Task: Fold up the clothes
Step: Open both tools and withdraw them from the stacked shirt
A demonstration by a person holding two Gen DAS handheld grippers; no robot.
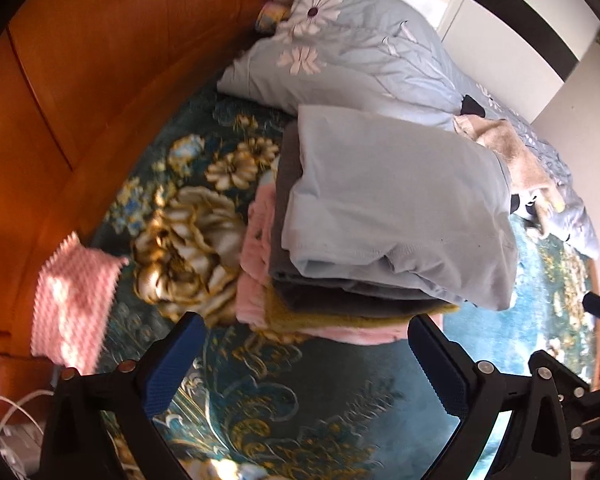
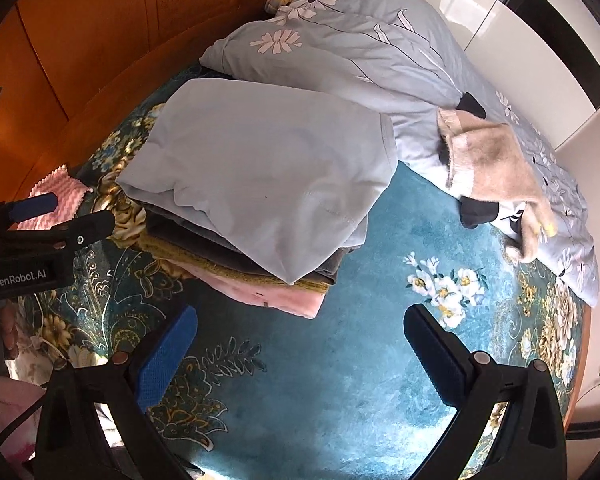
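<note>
Pale-blue folded garment (image 2: pixel 260 176) is topping the stack at twelve o'clock; both the left gripper (image 1: pixel 304 364) and right gripper (image 2: pixel 300 356) are hovering wide, empty. Next, probably fetching the beige garment (image 2: pixel 488 164) at two o'clock.

One marking can be read: "GenRobot.AI" in pale letters on the black body of the left gripper (image 2: pixel 56 208), seen at the left edge of the right wrist view; nothing else carries legible writing.
</note>
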